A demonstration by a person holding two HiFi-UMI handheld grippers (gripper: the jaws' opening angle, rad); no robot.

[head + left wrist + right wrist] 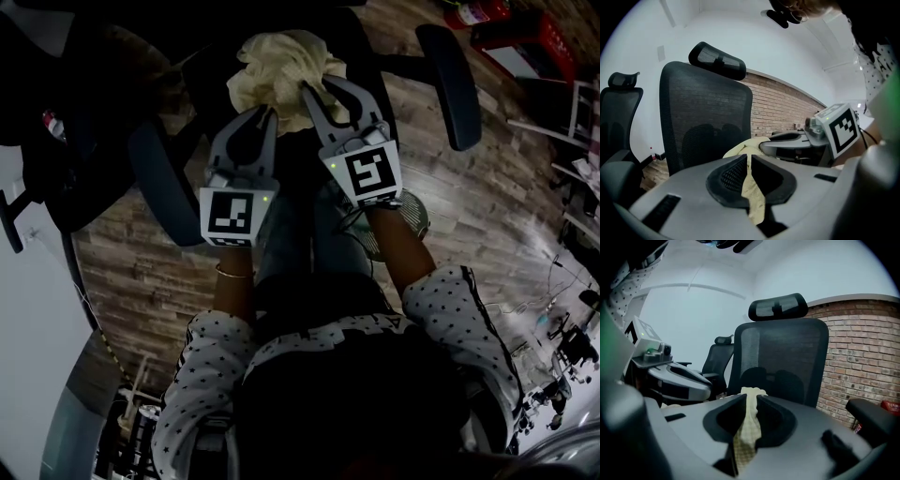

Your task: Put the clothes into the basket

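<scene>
A crumpled cream garment [281, 70] hangs over the seat of a black office chair [375, 56], held from both sides. My left gripper [266, 114] is shut on its near-left edge, and in the left gripper view a strip of the cream cloth [751, 180] is pinched between the jaws. My right gripper [313, 91] is shut on the right side, with the cloth [749, 420] squeezed between its jaws. The two grippers are close together, side by side. A round wire-mesh object [405, 217] lies on the floor by my right forearm, partly hidden.
The chair's armrests [452, 84] [161, 183] flank the grippers, and its mesh back [705, 124] stands just ahead. A second office chair [618, 122] is to the left. A red box [525, 37] sits at the top right, on wood flooring [469, 197].
</scene>
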